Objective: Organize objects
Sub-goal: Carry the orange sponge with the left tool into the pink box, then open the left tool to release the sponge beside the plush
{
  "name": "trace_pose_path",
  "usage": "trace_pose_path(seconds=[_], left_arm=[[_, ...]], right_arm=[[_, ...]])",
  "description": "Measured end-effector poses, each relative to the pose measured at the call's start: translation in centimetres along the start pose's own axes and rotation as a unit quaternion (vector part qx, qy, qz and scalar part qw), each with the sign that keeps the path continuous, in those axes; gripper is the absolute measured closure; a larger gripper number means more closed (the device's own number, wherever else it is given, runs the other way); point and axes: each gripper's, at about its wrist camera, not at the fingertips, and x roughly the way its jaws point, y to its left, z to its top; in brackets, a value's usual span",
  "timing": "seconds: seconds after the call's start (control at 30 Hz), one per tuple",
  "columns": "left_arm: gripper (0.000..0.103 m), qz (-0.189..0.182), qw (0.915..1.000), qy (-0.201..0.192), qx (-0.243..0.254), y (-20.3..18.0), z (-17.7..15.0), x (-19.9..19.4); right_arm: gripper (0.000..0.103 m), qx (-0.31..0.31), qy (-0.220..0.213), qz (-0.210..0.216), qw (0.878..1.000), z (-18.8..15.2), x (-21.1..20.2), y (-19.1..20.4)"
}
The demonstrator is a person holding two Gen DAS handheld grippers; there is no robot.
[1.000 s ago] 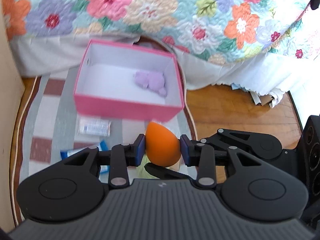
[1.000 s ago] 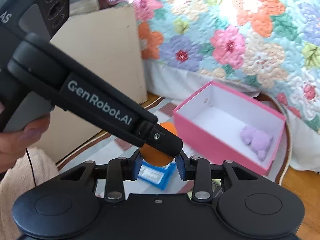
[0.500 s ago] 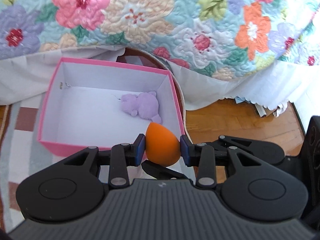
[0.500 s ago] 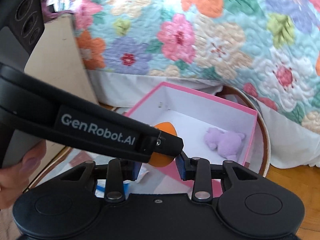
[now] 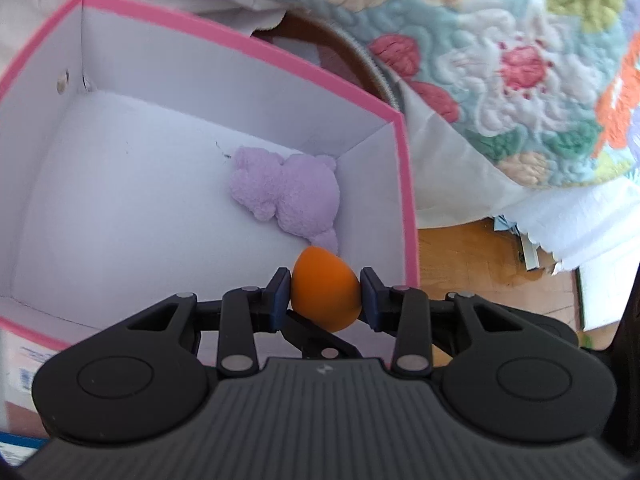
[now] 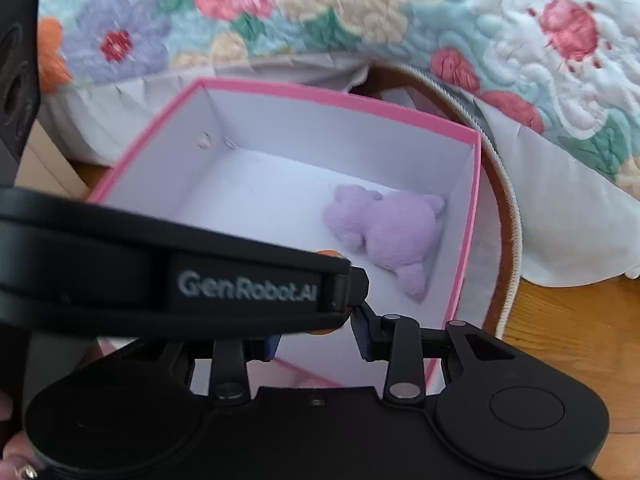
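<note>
An orange egg-shaped sponge [image 5: 324, 292] is clamped between the blue pads of my left gripper [image 5: 325, 297], low over the near right corner of a pink box [image 5: 248, 40] with a white inside. A purple plush toy [image 5: 288, 196] lies in the box just beyond the sponge. In the right wrist view the left gripper's finger [image 6: 260, 280] crosses in front and hides most of the sponge [image 6: 328, 253]. My right gripper [image 6: 316, 340] is shut around the sponge's lower part, over the same box [image 6: 320, 92] and near the plush [image 6: 388, 232]. One right finger [image 5: 320, 340] shows under the sponge.
A floral quilt [image 5: 500, 60] and white bed skirt [image 6: 560, 220] hang behind and to the right of the box. The box sits on a round rug [image 6: 508, 220]; wood floor [image 5: 480, 260] lies to the right. Blue and white packets [image 5: 20, 360] lie left of the box.
Both grippers have come down and forward with the sponge, from outside the box's front wall to over its inside. The box and plush now fill much more of both views.
</note>
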Motion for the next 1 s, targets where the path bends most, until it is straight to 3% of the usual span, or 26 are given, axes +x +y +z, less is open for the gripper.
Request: trace_pose_path(seconds=[0.3, 0.53, 0.63, 0.73, 0.87, 1.0], left_arm=[[0.066, -0.015, 0.9990, 0.009, -0.041, 2.4, 1.1, 2.0], [0.067, 0.003, 0.9976, 0.022, -0.065, 2.9, 2.3, 4.0], [0.060, 0.015, 0.9971, 0.024, -0.071, 3.0, 2.4, 4.2], [0.046, 0.025, 0.9971, 0.027, -0.067, 3.0, 2.3, 3.6], [0.034, 0.046, 0.9983, 0.017, -0.031, 2.1, 2.0, 1.6], [0.031, 0.048, 0.9981, 0.031, -0.021, 1.7, 1.3, -0.2]], right_arm=[[0.062, -0.033, 0.012, -0.010, 0.999, 0.6, 2.6, 0.3], [0.062, -0.079, 0.027, -0.031, 0.996, 1.7, 4.8, 0.3], [0.058, -0.103, 0.028, -0.036, 0.994, 1.5, 5.0, 0.6], [0.055, -0.098, 0.017, -0.031, 0.995, 1.3, 4.3, 0.6], [0.041, -0.074, -0.014, -0.017, 0.997, 0.8, 2.4, 0.3], [0.040, -0.047, -0.032, 0.009, 0.998, -0.5, 1.0, 0.1]])
